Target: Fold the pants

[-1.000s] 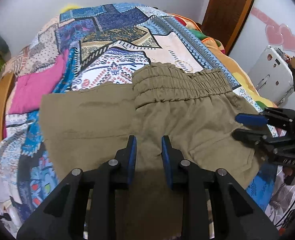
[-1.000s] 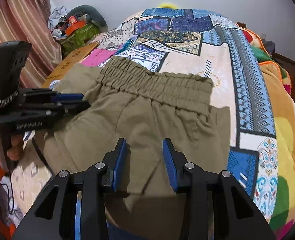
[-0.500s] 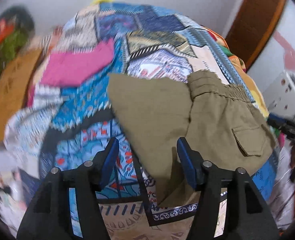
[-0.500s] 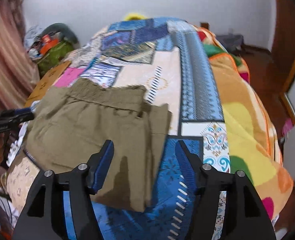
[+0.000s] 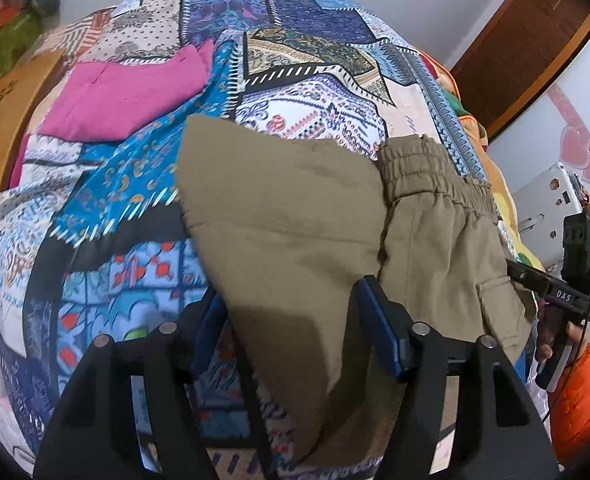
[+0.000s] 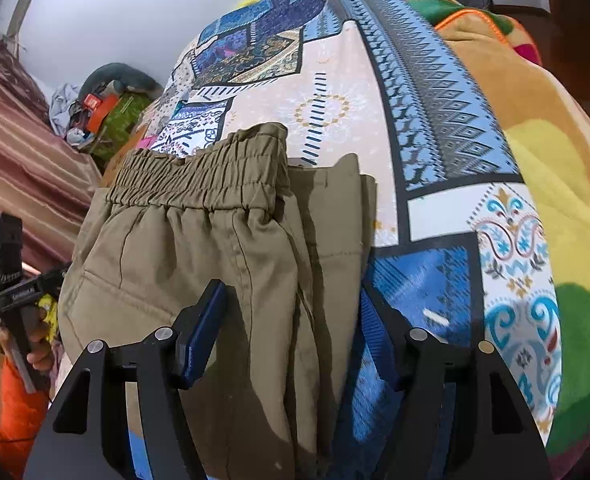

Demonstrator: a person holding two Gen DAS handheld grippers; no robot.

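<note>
Lying partly folded on the patchwork bedspread (image 5: 303,92), the olive-green elastic-waist pants (image 6: 199,248) sit beneath both grippers, left gripper (image 5: 291,320) and right gripper (image 6: 291,328) spread wide, empty; a shallow pinch could drag layers apart.
</note>
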